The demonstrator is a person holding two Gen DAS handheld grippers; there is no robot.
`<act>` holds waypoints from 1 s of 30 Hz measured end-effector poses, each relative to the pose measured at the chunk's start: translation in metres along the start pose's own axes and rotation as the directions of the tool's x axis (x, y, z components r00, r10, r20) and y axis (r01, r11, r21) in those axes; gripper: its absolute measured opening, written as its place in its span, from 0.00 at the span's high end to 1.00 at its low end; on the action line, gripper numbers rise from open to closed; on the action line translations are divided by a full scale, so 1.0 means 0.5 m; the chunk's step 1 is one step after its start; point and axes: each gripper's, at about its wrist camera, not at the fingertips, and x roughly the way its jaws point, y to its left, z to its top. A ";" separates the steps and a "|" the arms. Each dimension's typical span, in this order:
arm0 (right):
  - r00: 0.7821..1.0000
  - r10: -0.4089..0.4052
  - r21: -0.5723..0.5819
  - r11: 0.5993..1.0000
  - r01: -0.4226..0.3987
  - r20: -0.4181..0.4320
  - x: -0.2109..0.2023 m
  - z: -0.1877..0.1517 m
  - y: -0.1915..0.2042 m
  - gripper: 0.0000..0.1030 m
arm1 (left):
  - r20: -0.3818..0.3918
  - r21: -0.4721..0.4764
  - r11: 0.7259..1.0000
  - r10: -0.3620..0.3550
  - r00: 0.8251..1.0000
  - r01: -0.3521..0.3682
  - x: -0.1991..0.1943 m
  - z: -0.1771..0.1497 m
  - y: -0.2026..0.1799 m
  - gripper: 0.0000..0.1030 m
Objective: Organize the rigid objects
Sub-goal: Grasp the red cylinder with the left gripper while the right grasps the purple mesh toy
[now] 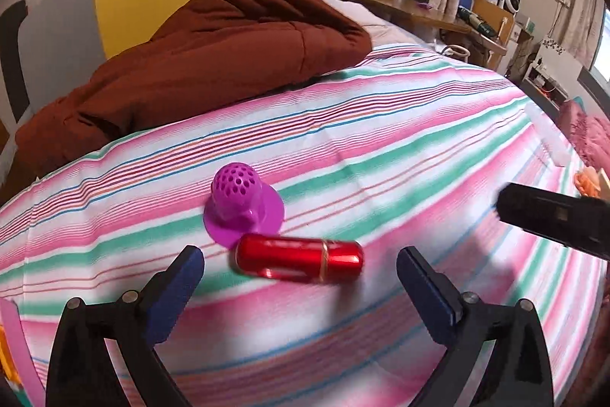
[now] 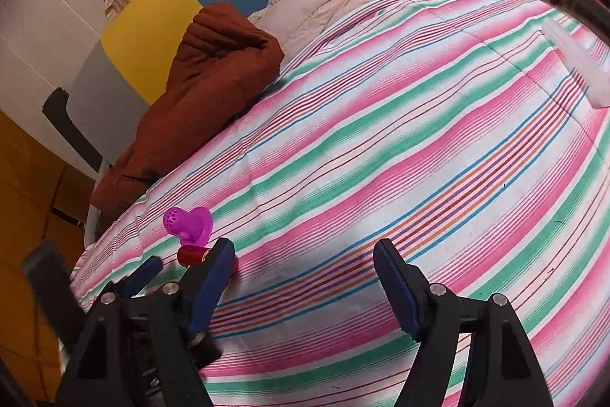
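From the left wrist camera, the left gripper (image 1: 299, 266) is spread wide and holds nothing. A red tube (image 1: 299, 257) lies on its side on the striped bed (image 1: 381, 155), between and just beyond the fingertips. It looks like glossy metal with a gold band, so it is probably stiff, light and slippery, and free to roll on the soft quilt. Closing across the middle of the barrel, square to its length, seems the safest hold. Right behind it, touching or nearly so, stands a purple strainer (image 1: 238, 203) with a holed dome on a flat brim; it looks like light plastic or silicone, best pinched on the dome. The right gripper shows as a dark blur at the right edge.

From the right wrist camera, the right gripper (image 2: 305, 264) is also released and empty, over bare quilt. The tube (image 2: 192, 255) and strainer (image 2: 187, 222) sit to its left, near the bed's edge.
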 end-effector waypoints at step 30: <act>0.994 0.067 -0.482 0.871 -0.099 -0.083 0.102 -0.069 0.257 0.31 | 0.030 -0.226 0.974 0.036 0.999 -0.028 -0.195 -0.295 0.053 0.26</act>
